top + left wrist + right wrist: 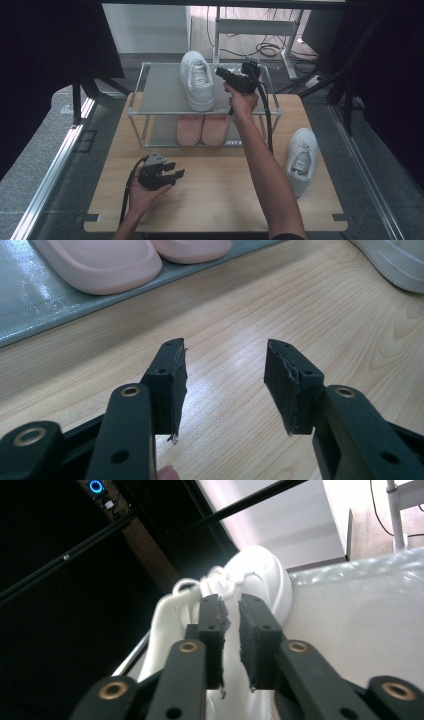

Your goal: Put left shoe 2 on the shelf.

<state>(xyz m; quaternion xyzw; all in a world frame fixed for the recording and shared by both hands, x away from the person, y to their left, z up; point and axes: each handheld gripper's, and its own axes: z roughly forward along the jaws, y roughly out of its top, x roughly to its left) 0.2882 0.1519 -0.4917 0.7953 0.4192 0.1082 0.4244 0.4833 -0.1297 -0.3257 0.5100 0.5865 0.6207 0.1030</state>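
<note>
A: A pale wooden table (215, 200) stands among dark curtains, with a two-tier metal-framed shoe rack with grey shelves (160, 95) along its far edge. Where's the shoe being handled?

B: The white lace-up leather sneaker (197, 80) lies on the rack's top shelf, toward its right half. Its mate, the second white sneaker (301, 160), lies by the table's right edge; a pair of pink foam slippers (202, 130) fills the lower shelf.

A: The grippers?

B: The right gripper (225, 74) is beside the shelved sneaker, jaws narrowed with nothing visibly pinched. The left gripper (175, 170) rests wide apart near the front left, empty.

A: How will it handle?

B: Likely light, with a stiff sole and a soft upper that gives; smooth leather may slip. I'd pinch the heel collar or tongue edge.
</note>
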